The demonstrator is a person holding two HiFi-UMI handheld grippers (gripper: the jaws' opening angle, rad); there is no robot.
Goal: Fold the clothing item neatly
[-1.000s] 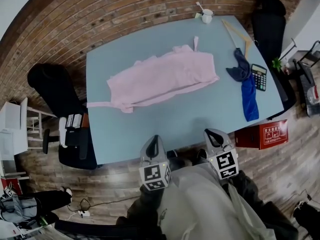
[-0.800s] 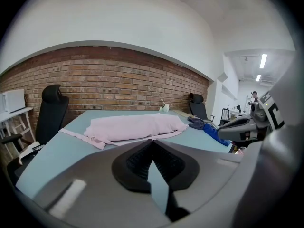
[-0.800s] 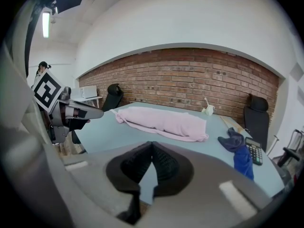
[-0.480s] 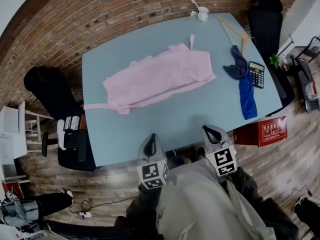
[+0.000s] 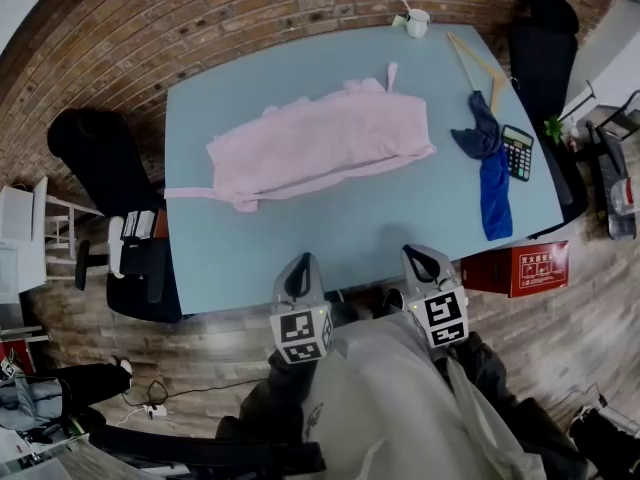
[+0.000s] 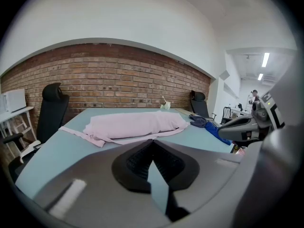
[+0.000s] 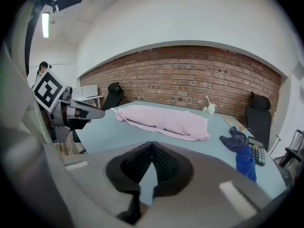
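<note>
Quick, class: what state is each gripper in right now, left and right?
Left gripper: closed, nothing between its jaws.
Right gripper: closed, nothing between its jaws.

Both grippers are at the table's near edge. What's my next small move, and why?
Probably advance the left gripper and right gripper toward the pink garment, opening them on the way: both are shut and empty at the near edge of the table, and the garment lies loosely bunched, untouched.
</note>
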